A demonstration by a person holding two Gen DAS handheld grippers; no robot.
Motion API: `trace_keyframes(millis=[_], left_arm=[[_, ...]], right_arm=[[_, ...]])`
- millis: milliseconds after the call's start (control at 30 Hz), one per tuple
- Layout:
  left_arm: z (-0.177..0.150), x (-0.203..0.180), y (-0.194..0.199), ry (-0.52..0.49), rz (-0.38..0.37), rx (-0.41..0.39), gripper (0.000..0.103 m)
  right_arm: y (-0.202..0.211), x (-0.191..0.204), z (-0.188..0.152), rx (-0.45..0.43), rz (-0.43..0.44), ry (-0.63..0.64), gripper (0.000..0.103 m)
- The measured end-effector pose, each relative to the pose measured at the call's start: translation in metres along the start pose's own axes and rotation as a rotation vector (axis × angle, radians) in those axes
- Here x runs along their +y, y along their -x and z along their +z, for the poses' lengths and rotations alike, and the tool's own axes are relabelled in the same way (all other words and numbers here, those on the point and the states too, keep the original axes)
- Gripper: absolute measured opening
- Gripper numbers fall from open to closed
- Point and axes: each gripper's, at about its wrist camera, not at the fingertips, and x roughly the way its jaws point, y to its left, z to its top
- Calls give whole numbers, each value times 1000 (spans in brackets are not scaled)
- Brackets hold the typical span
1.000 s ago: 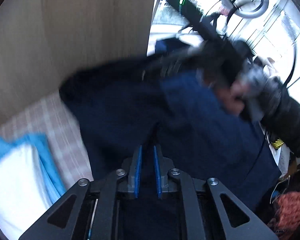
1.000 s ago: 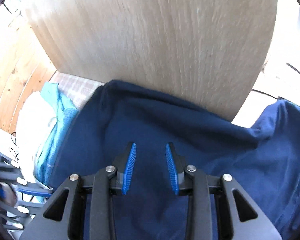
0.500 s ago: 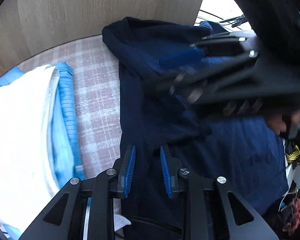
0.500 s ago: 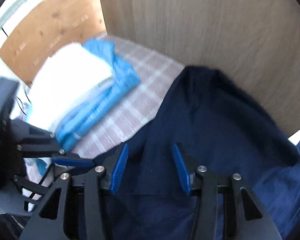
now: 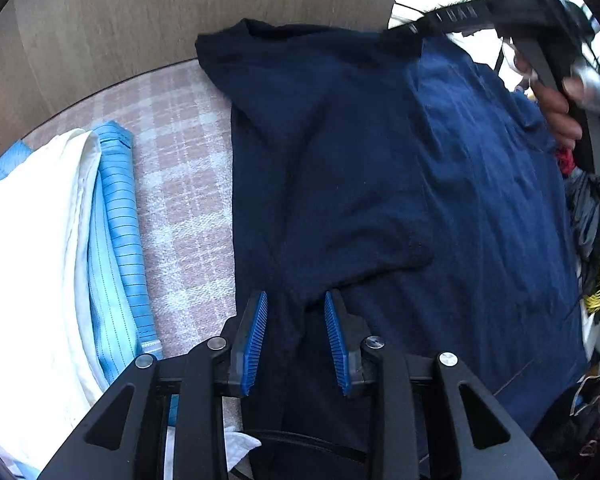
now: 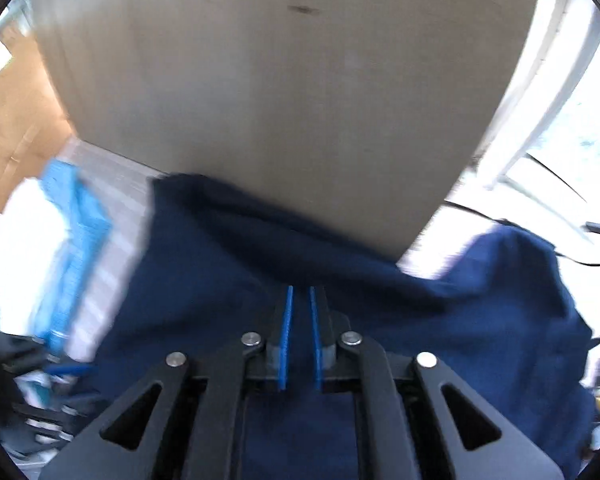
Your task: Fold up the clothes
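Note:
A navy blue garment (image 5: pixel 380 184) lies spread on the checked tablecloth, with a darker folded layer over its left half. My left gripper (image 5: pixel 296 304) is open, its blue pads either side of a fold of the garment near its lower edge, just above the cloth. My right gripper (image 6: pixel 299 292) has its jaws nearly shut low over the same garment (image 6: pixel 380 320) near its far edge by the wooden wall; whether cloth is pinched between the pads is unclear. The right gripper and the hand holding it also show at the top right of the left wrist view (image 5: pixel 540 40).
A folded white garment (image 5: pixel 28 248) and a folded light-blue striped garment (image 5: pixel 120 232) are stacked on the left of the pink checked tablecloth (image 5: pixel 184 168). A wooden panel (image 6: pixel 280 100) stands behind. Cables and clutter (image 5: pixel 596 280) lie at the right edge.
My left gripper opened after being shut on the garment and the garment dropped flat. My right gripper swung back over the far edge and closed from open to nearly shut.

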Motion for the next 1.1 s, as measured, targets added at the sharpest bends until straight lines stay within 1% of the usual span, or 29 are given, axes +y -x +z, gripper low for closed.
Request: trace_keyframes(millis=[33,67,100,133,167,267,367,433,500,533,600,633,667,700,767,800,833,900,967,1000,1033,1100], left_arm=[[-1,2,3,15,0,-16,29],[-2,4,6,30,0,-33,31],[-4,6,7,49,-8,-39,32],[-4,9,11,70,-18,-45,32],[-5,12,16,91,-29,-50,32],[-2,23,25,117,-28,-65,33],[13,25,23,136,-42,-69,35],[32,17,13,126,-49,-61,36],[46,10,1,117,-54,-48,36],[48,6,-3,105,-45,-43,36],[53,-1,-14,84,16,-35,35],[54,-1,-19,81,39,-27,31],[54,-1,-24,78,62,-19,15],[54,3,-23,87,62,-21,11],[52,12,-21,108,60,-26,8],[51,19,-17,127,89,-35,8],[50,26,-12,149,140,-46,7],[49,43,-5,205,179,-58,4],[44,52,7,237,135,-70,5],[41,57,12,252,112,-76,10],[36,53,20,231,100,-90,13],[27,42,31,172,74,-107,23]], right_arm=[[2,-1,-1,-4,-1,6,18],[6,2,-2,-16,17,13,23],[6,7,-3,-14,28,31,40],[6,12,-3,-13,40,49,52],[5,18,-4,-9,44,70,53],[-11,28,-1,9,32,107,53],[-28,28,2,20,38,105,53],[-27,31,-2,5,53,95,53],[-32,43,5,-10,75,119,53],[-33,48,8,-8,84,133,53],[-37,55,14,12,90,159,53],[-37,56,17,22,87,172,53],[-41,59,19,32,81,183,53],[-44,61,20,41,76,194,53],[-37,58,19,54,81,209,53],[-34,56,18,56,88,212,53],[-37,59,20,52,93,212,53],[-44,66,21,43,89,212,53],[-49,71,22,35,72,218,53],[-50,72,22,35,66,224,53],[-49,72,21,34,62,227,53],[-44,70,19,27,65,225,53]])
